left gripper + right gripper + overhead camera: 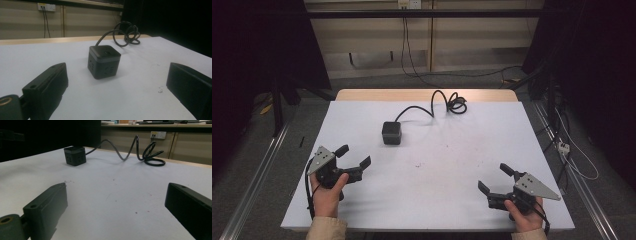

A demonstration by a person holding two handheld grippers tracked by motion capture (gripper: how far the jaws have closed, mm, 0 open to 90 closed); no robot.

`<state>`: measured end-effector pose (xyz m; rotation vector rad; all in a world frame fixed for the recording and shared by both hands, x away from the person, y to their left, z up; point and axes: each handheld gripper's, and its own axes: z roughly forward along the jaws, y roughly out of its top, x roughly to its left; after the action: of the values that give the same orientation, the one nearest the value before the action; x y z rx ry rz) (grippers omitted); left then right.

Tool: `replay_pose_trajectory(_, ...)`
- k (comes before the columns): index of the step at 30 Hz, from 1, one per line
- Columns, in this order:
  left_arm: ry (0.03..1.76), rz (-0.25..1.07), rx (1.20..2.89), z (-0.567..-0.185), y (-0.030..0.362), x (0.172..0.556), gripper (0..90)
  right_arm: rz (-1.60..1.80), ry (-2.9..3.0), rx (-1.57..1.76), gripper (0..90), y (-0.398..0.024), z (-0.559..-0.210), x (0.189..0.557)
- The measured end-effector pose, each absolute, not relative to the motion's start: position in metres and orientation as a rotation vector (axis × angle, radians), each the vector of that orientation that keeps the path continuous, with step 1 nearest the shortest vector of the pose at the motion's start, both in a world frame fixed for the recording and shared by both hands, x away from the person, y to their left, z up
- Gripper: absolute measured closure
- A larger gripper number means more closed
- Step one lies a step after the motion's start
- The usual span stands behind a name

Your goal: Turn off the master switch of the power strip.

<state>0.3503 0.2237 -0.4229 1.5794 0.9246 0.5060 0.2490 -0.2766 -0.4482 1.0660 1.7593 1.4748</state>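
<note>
Both black two-jaw grippers sit at near edge of white table (362,200): left gripper (354,156) near-left, jaws wide apart, nothing btwn; right gripper (495,179) near-right, likewise spread & empty. Black cube-shaped power socket (391,132) rests mid-table, far of left gripper, apart; its black cable (447,102) coils far-centre.

My left gripper (354,156) is black, with two blocky jaws and a grey three-cornered plate (322,159) on top, dotted with small holes. A black cable (307,192) trails from it past my wrist. My right gripper (494,179) is built the same, with its own grey plate (534,186) and cable (542,216). Up close, each left jaw has a round screw hole in its top, and a brass-coloured ring (5,101) sits near its base. My sleeves (326,228) are beige.
</note>
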Motion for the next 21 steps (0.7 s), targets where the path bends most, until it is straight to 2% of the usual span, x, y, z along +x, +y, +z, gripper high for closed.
replay_pose_trajectory(21,0.935,0.481,1.616,-0.423,0.209,0.372,5.2,1.469,1.751,1.071,3.9,-0.279,-0.448,0.249)
